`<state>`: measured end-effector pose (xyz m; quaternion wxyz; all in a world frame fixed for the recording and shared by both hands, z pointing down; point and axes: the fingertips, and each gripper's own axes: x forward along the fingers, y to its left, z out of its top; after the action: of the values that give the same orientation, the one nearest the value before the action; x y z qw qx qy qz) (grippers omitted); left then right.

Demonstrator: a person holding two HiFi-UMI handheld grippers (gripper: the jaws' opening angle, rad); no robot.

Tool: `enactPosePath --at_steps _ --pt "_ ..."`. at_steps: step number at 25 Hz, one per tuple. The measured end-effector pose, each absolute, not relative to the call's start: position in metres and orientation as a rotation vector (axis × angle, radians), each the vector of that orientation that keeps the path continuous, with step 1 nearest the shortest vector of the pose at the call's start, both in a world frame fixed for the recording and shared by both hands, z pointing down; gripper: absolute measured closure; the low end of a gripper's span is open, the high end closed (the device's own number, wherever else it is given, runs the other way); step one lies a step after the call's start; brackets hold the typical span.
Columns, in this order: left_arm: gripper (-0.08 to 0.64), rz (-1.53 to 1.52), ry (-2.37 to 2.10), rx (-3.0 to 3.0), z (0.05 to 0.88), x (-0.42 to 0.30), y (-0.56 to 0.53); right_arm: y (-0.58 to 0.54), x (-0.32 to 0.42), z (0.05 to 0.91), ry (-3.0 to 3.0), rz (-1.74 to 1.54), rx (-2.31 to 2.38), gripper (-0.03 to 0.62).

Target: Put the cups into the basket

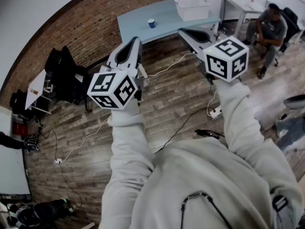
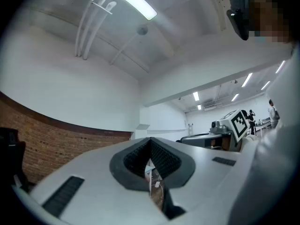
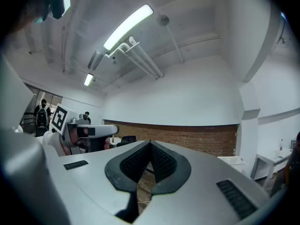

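A small blue cup [image 1: 151,23] stands on a light blue table [image 1: 138,25] across the room, in the head view. A white basket [image 1: 192,7] sits on the same table, to the right of the cup. I hold both grippers up in front of me over the wooden floor, well short of the table. My left gripper [image 1: 133,41] is shut with nothing in it; its ribbed pads [image 2: 161,158] meet at the tip. My right gripper [image 1: 183,31] is also shut and empty, its fingertips [image 3: 157,161] touching.
A person [image 1: 269,30] sits at the far right beside a white desk [image 1: 238,4]. Dark chairs and bags [image 1: 66,73] stand at the left near the brick wall. Cables and a power strip [image 1: 215,112] lie on the floor between me and the table.
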<state>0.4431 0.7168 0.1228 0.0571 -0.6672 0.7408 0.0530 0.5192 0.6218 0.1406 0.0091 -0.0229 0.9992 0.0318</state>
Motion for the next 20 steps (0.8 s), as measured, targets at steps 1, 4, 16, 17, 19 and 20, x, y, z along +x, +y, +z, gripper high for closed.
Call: enactPosePath --at_steps 1,4,16,17,19,20 --pt "0.565 0.161 2.252 -2.027 0.125 0.443 0.717 0.623 0.519 0.141 3.123 0.100 -0.071 0.584" --pt "0.565 0.134 2.256 -2.026 0.132 0.446 0.715 0.625 0.519 0.143 3.128 0.091 -0.075 0.584" --pt "0.569 0.095 2.245 -2.046 0.142 0.446 0.706 0.617 0.509 0.155 3.123 0.016 -0.093 0.584" --pt "0.565 0.096 2.232 -2.066 0.143 0.447 0.706 0.617 0.507 0.156 3.124 0.010 -0.096 0.584" --pt "0.565 0.092 2.223 -2.074 0.143 0.445 0.705 0.612 0.503 0.159 3.133 -0.002 -0.112 0.583" --pt "0.565 0.085 2.226 -2.072 0.144 0.443 0.704 0.609 0.501 0.162 3.140 -0.010 -0.117 0.583"
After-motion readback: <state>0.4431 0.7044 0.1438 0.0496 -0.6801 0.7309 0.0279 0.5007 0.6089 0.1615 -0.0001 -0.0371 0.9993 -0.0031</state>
